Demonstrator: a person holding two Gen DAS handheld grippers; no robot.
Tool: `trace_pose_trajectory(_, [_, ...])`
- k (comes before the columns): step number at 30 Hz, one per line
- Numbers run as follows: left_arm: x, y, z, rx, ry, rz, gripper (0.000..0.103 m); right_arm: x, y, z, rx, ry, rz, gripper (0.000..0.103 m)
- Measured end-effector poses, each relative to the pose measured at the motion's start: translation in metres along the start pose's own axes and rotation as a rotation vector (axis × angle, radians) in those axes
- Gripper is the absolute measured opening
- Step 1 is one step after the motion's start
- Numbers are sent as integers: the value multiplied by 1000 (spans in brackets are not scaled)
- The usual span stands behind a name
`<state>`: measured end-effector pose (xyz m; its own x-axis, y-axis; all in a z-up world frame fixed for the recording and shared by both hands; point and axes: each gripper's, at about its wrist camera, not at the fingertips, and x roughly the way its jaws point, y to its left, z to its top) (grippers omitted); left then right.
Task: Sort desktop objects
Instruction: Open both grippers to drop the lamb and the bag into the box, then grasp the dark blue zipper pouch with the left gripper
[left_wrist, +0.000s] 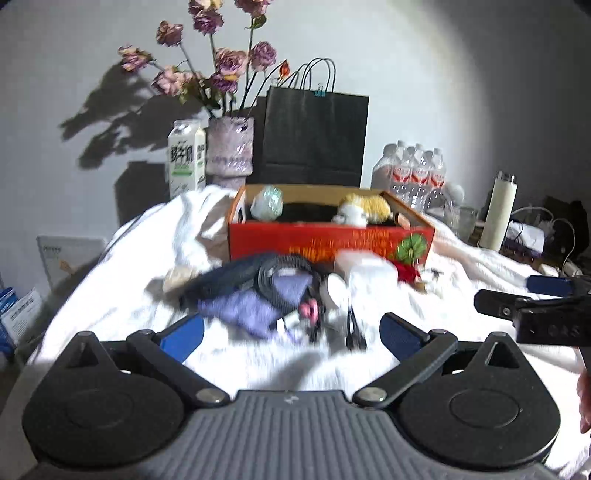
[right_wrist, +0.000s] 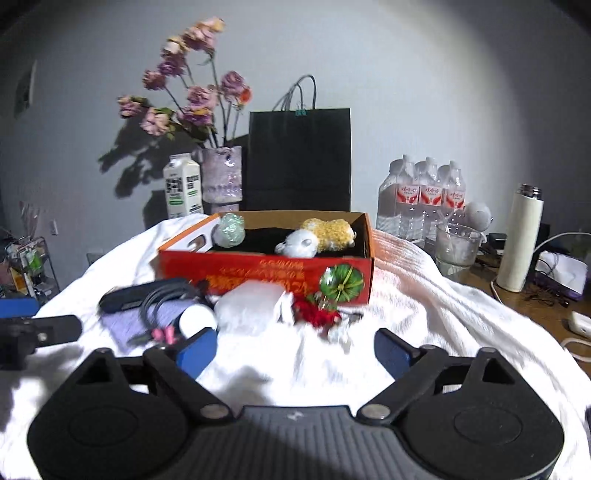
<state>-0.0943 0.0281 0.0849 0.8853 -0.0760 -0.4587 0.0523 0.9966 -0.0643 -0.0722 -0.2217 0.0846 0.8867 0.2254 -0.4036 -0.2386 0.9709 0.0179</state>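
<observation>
Desktop clutter (right_wrist: 207, 310) sits on the white cloth (right_wrist: 424, 314), at 6 o'clock from the red cardboard box (right_wrist: 258, 275): dark cables, lilac cloth, white adapter, mostly light; cables floppy, adapter likely slick, grab its flat sides. Left gripper (left_wrist: 291, 330) and right gripper (right_wrist: 295, 350) both spread wide, empty, short of the pile.

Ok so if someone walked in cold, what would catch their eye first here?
Probably the red cardboard box in the middle of the white cloth, with a yellow plush toy lying inside. Next, the jumble of small items in front of it, such as a purple cloth and black cable. Behind stand dried flowers and a black paper bag.
</observation>
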Motion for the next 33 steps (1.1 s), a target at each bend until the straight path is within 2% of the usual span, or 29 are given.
trace_pose_trajectory(3, [-17, -7, -20, 8, 0, -20, 103, -23, 6, -19, 4, -44, -14, 103])
trace_pose_trajectory(7, [-28, -15, -37, 51, 9, -35, 103, -42, 13, -32, -15, -47, 1, 103])
trace_pose_trajectory(15, [-16, -6, -45, 15, 27, -26, 103, -43, 25, -37, -9, -67, 31, 103])
trace_pose_trajectory(19, [-5, 6, -44, -12, 37, -12, 103, -32, 28, -40, -10, -55, 48, 101])
trace_pose_trajectory(24, [14, 29, -28, -35, 19, 10, 103, -7, 31, -32, 16, -32, 91, 95])
trace_pose_trajectory(27, [29, 41, -11, -6, -10, -24, 103, 14, 34, -23, 22, -7, 119, 94])
trace_pose_trajectory(33, [78, 68, 19, 66, -10, -39, 103, 75, 40, -5, 70, 82, 167, 81])
